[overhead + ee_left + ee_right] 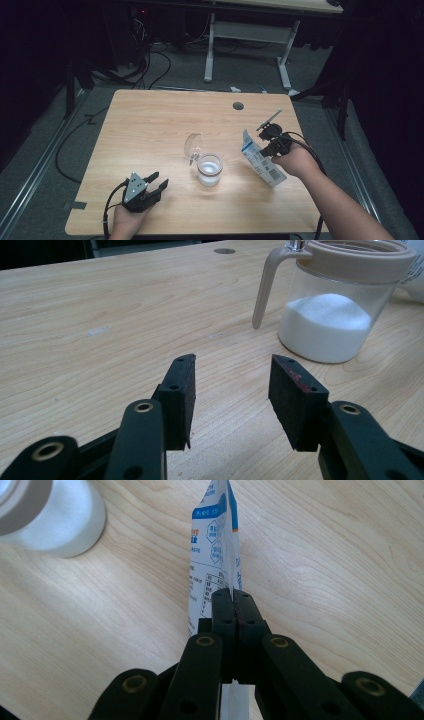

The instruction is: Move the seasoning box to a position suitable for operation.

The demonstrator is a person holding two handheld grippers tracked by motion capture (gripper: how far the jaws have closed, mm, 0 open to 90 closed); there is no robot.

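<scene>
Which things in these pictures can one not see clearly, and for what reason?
- Printed text on the pouch: too small to read in the right gripper view and the high view.
- Pouch's lower end: hidden behind the right gripper in the right gripper view.
- Jar: its top and right side are cut off by the frame edges in the left gripper view.

High view looks down on the light wooden table (150, 130); both gripper views sit close, apparently sharing the clear lidded sugar jar (340, 305).

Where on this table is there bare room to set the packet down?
Bare wood runs along the table's far-left stretch, from the jar and its open lid to the left edge, and ahead of the left gripper. Crowded: between jar and packet, pinched by the right gripper.
</scene>
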